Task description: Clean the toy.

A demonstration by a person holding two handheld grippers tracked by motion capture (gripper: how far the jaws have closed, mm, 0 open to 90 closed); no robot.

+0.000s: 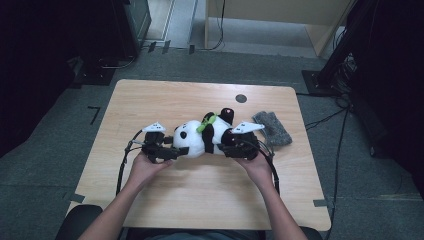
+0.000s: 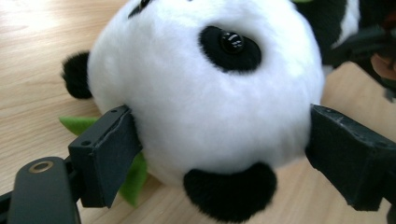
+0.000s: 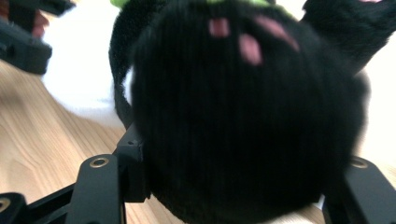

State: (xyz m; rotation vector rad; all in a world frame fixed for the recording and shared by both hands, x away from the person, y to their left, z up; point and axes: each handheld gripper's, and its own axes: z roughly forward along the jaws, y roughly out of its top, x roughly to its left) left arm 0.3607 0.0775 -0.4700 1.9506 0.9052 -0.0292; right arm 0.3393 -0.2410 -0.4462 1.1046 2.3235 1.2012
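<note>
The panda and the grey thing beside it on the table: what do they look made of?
Panda: soft plush, fuzzy white and black pile, with a glossy eye that looks plastic. Grey thing: seemingly knitted or fleecy cloth, matte and nubbly; too small to tell more. Table: pale wood-grain top, possibly laminate.

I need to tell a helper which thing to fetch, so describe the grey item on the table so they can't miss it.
On the wooden table, look toward its right edge, just right of the panda. The grey cloth lies flat there: fuzzy, dull grey, unlike the black-and-white plush beside it.
</note>
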